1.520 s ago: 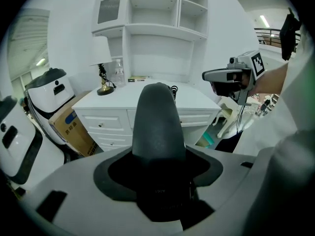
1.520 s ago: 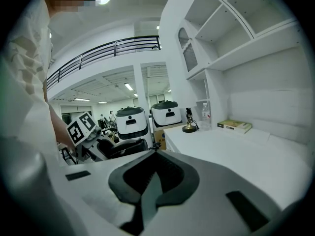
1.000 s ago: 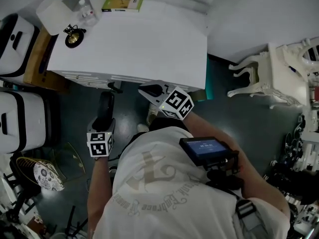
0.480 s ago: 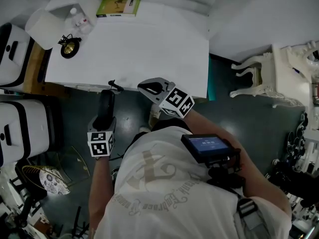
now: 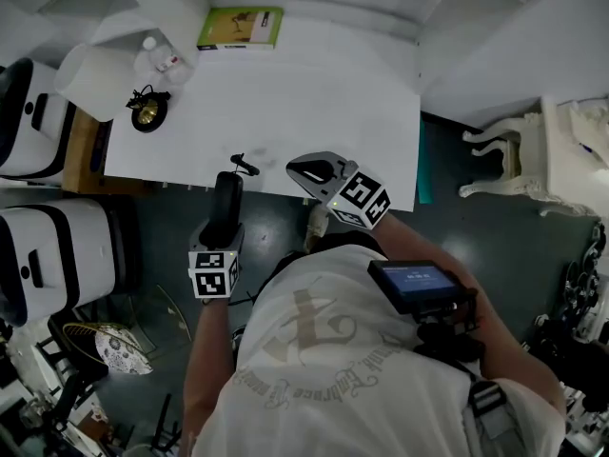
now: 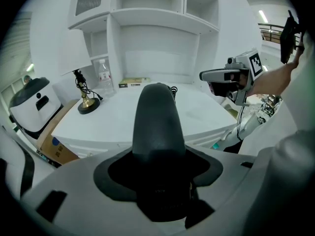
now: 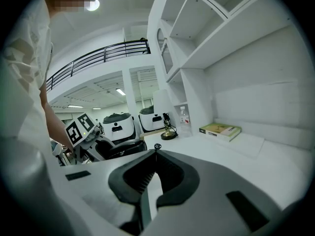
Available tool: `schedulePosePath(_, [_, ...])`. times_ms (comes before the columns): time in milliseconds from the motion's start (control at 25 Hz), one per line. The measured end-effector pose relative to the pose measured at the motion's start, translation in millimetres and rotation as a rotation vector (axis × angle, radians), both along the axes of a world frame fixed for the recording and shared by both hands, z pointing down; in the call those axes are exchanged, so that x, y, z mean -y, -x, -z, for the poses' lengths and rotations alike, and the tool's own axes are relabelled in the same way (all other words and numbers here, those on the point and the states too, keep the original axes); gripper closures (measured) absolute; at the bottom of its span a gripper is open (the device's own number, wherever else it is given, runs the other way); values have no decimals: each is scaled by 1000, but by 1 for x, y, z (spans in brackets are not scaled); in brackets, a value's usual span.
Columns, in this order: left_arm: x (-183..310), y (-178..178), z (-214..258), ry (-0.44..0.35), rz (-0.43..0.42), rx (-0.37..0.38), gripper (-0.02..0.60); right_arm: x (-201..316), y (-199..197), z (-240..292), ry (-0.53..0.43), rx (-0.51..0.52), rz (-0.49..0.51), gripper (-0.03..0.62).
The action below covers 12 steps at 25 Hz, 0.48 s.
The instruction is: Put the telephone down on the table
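A black telephone handset (image 5: pixel 227 196) sits lengthwise between the jaws of my left gripper (image 5: pixel 225 234), which is shut on it. Its far end with a short curl of cord (image 5: pixel 244 166) reaches over the front edge of the white table (image 5: pixel 314 84). In the left gripper view the handset (image 6: pixel 156 124) points at the table top, and the jaws round it are hidden. My right gripper (image 5: pixel 303 168) hovers just right of the handset over the same edge. Its jaws (image 7: pixel 149 188) stand shut with nothing between them.
At the table's far left stand a brass-footed lamp (image 5: pixel 147 113), a bottle (image 5: pixel 152 53) and a white lampshade (image 5: pixel 93 82); a green book (image 5: pixel 240 28) lies at the back. White machines (image 5: pixel 52 250) and a cardboard box (image 5: pixel 81 150) stand left, a white chair (image 5: pixel 519 155) right.
Both grippers have moved toward the table. The handset's tip and the right gripper, earlier short of the front edge, now reach over it.
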<state>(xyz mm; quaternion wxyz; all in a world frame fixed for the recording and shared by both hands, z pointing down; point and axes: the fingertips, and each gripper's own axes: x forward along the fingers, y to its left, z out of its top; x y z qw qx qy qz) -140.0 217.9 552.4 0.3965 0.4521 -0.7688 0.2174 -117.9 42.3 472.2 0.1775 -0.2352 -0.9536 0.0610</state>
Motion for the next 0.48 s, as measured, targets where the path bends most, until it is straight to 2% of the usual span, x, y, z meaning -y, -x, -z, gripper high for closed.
schedulePosePath(480, [48, 32, 2, 39, -40, 6, 302, 59, 23, 2, 28, 23, -48, 577])
